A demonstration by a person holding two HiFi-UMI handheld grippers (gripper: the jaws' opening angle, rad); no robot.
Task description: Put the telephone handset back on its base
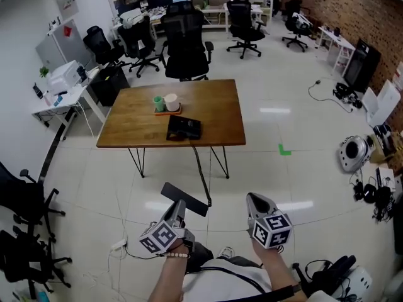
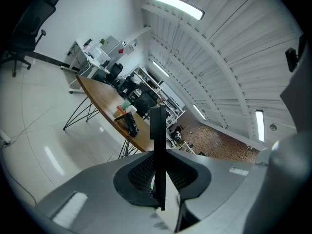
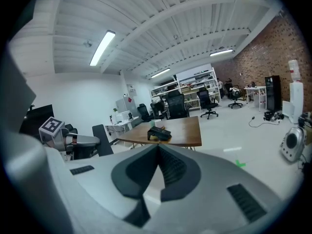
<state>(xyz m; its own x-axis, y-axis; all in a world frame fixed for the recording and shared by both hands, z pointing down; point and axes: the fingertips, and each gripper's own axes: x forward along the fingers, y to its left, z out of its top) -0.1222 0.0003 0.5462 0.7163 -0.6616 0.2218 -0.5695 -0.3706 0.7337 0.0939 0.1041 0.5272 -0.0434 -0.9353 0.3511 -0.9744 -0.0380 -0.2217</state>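
Head view: high, facing forward and steeply down; table [image 1: 214, 112] well ahead.
Left gripper view: low, rolled sideways, tilted up toward ceiling [image 2: 219, 57].
Right gripper view: low, level, facing table's near edge.
Shared: table, telephone base [image 1: 184, 128].

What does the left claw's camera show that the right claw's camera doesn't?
Only the left gripper view: close up, the left claw clamped on the black handset, seen edge-on. Only the right gripper view: the right claw, shut and empty, and a green floor mark. Both: the handset, and the wooden table with the telephone base on it.
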